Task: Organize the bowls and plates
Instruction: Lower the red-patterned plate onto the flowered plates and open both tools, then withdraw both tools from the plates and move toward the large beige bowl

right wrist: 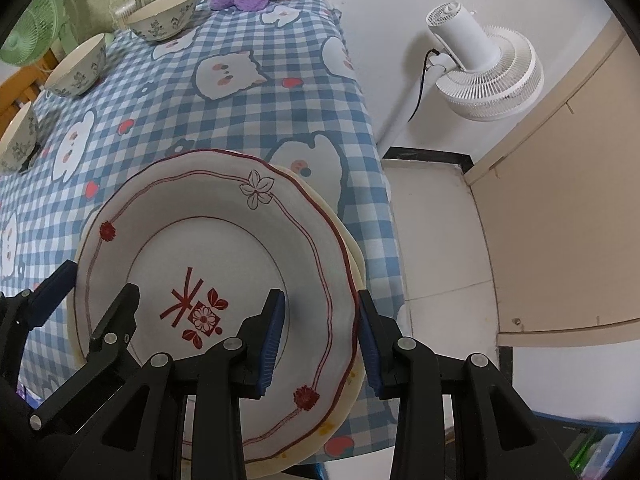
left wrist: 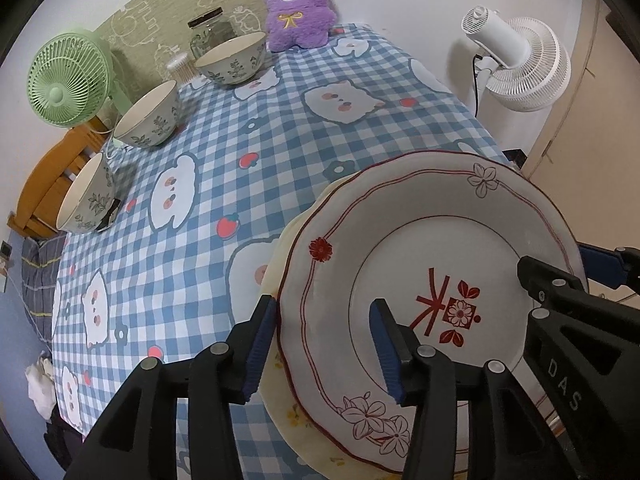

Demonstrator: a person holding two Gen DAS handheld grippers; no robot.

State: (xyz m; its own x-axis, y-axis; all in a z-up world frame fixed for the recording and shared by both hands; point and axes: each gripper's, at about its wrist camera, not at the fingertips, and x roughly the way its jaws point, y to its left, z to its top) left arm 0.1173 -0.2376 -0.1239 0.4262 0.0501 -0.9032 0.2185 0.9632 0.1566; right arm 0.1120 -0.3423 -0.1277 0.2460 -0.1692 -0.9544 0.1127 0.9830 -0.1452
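While the white plate (left wrist: 420, 264) with red flowers rests on a cream plate (left wrist: 280, 364) at the near corner of the checked counter (left wrist: 224, 128), its rim is straddled by both claws. The left claw (left wrist: 324, 350) is released, with a gap at its pads (no earlier view is given). Whether the right claw (right wrist: 322, 344) grips the rim cannot be told. Three bowls (left wrist: 234, 58) stand well apart.

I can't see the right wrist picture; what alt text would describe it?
A white plate with red trim rests on a cream plate near the edge of a blue checked table, both grippers' jaws astride its rim. Three bowls stand beyond it.
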